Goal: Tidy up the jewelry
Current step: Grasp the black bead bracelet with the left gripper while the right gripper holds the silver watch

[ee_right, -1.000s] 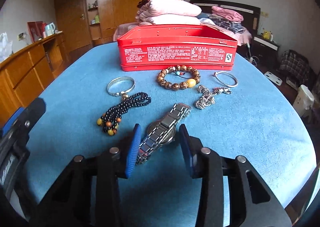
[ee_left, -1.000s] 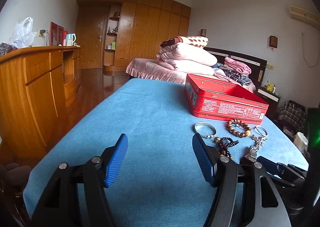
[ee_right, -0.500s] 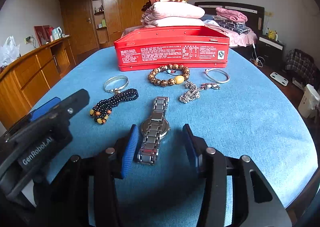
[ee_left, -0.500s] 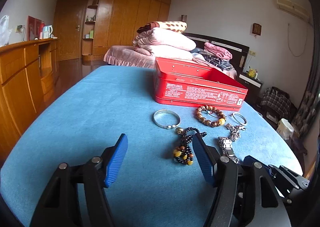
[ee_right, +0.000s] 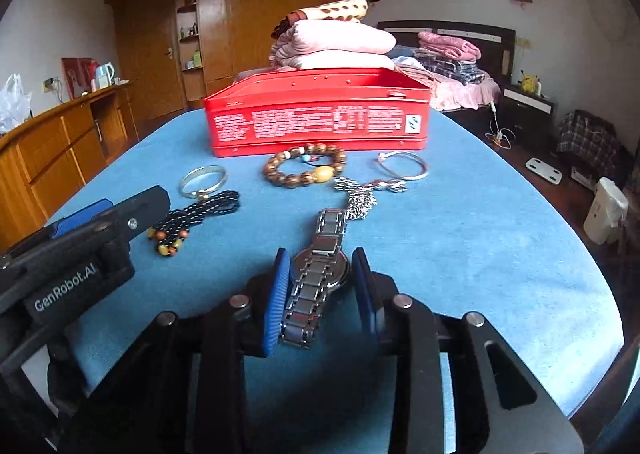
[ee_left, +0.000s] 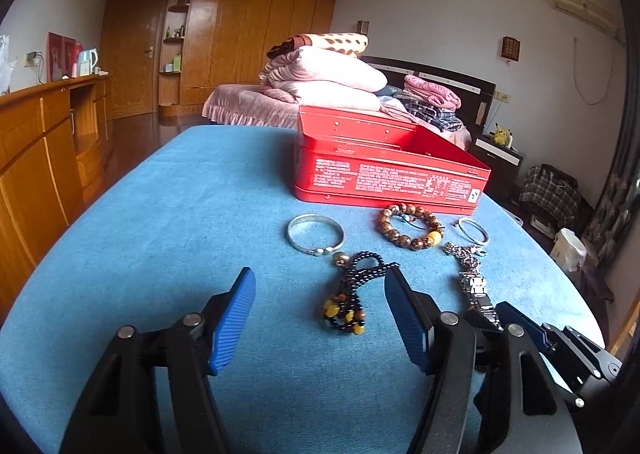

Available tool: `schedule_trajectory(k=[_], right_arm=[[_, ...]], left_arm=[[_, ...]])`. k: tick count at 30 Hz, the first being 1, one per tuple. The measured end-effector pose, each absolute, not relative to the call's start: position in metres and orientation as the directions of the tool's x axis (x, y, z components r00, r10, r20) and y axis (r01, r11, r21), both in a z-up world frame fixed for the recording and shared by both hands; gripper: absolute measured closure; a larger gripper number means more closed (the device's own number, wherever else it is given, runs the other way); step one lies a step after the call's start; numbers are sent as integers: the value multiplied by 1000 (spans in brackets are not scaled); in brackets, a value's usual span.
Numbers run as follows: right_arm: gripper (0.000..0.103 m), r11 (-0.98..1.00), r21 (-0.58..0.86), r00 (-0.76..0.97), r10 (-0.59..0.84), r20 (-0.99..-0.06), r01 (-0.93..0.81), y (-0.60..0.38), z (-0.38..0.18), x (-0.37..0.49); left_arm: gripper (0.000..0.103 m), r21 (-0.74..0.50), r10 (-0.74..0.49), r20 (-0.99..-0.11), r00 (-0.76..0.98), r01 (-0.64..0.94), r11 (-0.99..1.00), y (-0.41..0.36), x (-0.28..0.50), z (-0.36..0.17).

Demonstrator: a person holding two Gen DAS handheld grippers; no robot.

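Step in hand, judged: first pick of the sort, steel watch [ee_right: 320, 274] lined up for grasping; no piece seen inside the red tin [ee_right: 316, 117] from these low angles

Right gripper [ee_right: 320, 294] low over the blue worktop [ee_right: 460, 254], jaws apart but narrow, straddling the watch case; left pad looks very close to the case edge, contact not certain, so not counted as clamped

Left gripper [ee_left: 320, 318] jaws wide apart, holding nothing, aimed at the black beaded strand [ee_left: 356, 290] lying between its pads' line of sight

Watch position: in front of the red tin, nearest the camera of all pieces, well apart from the tin wall. Long axis runs roughly toward the tin, leaning slightly right at the far end; far strap end just beside the silver chain [ee_right: 360, 193], near strap end lying between the jaws, face turned down or hidden by the folded bracelet, cannot tell which

Other pieces nearer the tin: wooden bead bracelet [ee_right: 306, 167] just in front of it, silver bangle [ee_right: 202, 179] to its front left, thin silver bangle [ee_right: 402, 165] to its front right

Next move, judged: close across the case, lift clear without dragging the chain, carry over the tin rim and release inside
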State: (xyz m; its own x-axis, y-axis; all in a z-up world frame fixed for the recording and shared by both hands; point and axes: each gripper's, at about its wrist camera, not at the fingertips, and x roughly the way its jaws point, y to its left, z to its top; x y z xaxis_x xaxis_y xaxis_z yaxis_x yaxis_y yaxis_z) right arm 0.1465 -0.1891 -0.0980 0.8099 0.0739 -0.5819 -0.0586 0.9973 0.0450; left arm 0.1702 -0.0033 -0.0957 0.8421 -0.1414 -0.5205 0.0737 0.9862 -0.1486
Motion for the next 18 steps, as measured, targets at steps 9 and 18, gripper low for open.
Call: schedule_trajectory(k=[9, 18], right_arm=[[72, 995, 70, 823, 98, -560, -72, -210, -99, 144], [72, 986, 119, 819, 161, -550, -114, -217, -103, 141]], left_arm=[[48, -132, -128, -592, 796, 61, 989, -27, 184, -106], [57, -72, -66, -655, 753, 24, 997, -36, 194, -110]])
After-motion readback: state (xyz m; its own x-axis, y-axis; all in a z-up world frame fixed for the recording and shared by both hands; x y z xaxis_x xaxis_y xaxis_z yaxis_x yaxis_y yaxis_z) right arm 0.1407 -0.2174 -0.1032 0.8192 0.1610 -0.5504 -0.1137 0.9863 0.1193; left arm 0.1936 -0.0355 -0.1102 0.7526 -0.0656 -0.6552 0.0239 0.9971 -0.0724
